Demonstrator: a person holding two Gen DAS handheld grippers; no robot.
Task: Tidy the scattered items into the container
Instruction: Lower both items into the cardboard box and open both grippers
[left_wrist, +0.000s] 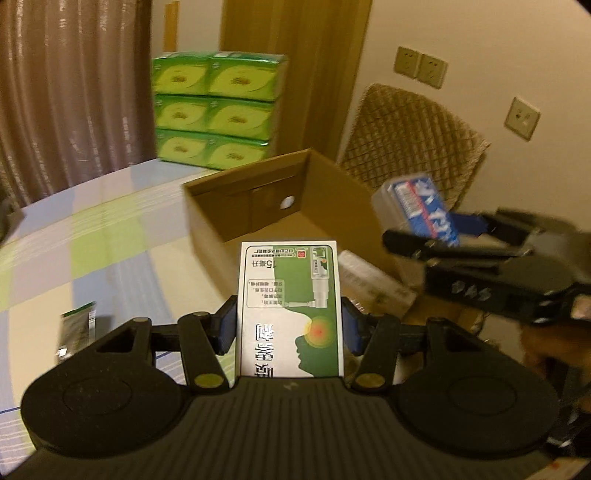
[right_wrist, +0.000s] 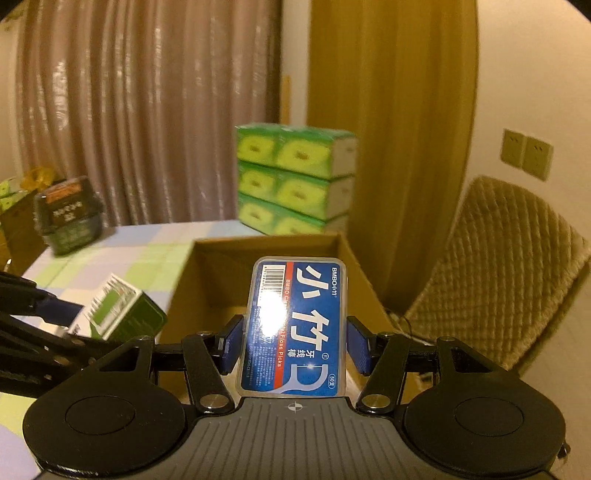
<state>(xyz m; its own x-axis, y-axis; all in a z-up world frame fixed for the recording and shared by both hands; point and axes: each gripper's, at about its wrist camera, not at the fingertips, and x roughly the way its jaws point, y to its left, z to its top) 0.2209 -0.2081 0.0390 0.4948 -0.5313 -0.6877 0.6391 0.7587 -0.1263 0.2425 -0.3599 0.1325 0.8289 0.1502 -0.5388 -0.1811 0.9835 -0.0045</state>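
Observation:
My left gripper (left_wrist: 289, 326) is shut on a green-and-white medicine box (left_wrist: 289, 310), held upright above the table just in front of the open cardboard box (left_wrist: 343, 192). My right gripper (right_wrist: 295, 341) is shut on a blue floss-pick case (right_wrist: 295, 325), held over the near edge of the cardboard box (right_wrist: 354, 266). In the left wrist view the right gripper (left_wrist: 454, 236) enters from the right with the blue case (left_wrist: 421, 206) above the box's right side. In the right wrist view the left gripper's green box (right_wrist: 118, 314) shows at the left. A white box (left_wrist: 373, 284) lies inside the cardboard box.
A small green packet (left_wrist: 75, 328) lies on the checked tablecloth (left_wrist: 110, 251) at the left. Stacked green tissue packs (left_wrist: 218, 110) stand behind the cardboard box. A dark tub (right_wrist: 68, 218) sits at the table's far left. A woven chair (right_wrist: 498, 266) stands to the right.

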